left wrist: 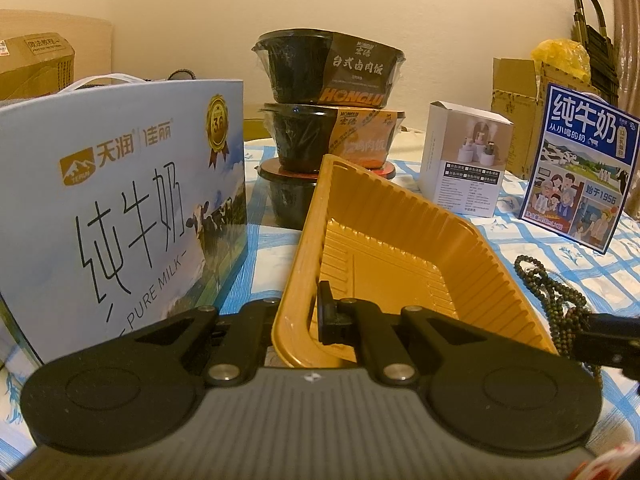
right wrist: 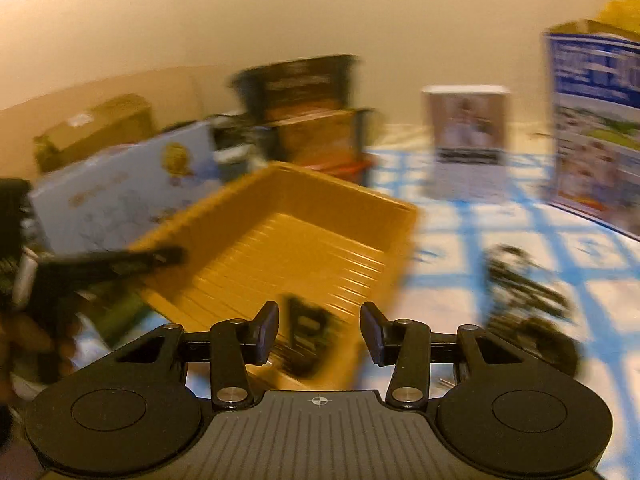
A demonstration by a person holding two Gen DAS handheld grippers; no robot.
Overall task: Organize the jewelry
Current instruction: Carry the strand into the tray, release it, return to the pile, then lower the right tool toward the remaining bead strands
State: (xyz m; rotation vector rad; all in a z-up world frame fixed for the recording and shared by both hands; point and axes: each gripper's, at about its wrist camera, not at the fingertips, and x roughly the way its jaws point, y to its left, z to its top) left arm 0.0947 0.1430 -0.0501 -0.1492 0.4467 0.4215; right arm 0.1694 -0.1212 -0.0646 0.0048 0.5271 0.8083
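Blue-checked cloth covers the bench [left wrist: 516,236]. Left claw [left wrist: 298,316] pinches the near rim of the yellow tray [left wrist: 384,240], tipping it up. Right claw [right wrist: 319,332] is wide and holds nothing. Beads [left wrist: 556,300] lie just right of the tray. Keep the tray steady and low for loading. Right view is blurred; a dark thing at the tray's near edge is unreadable.
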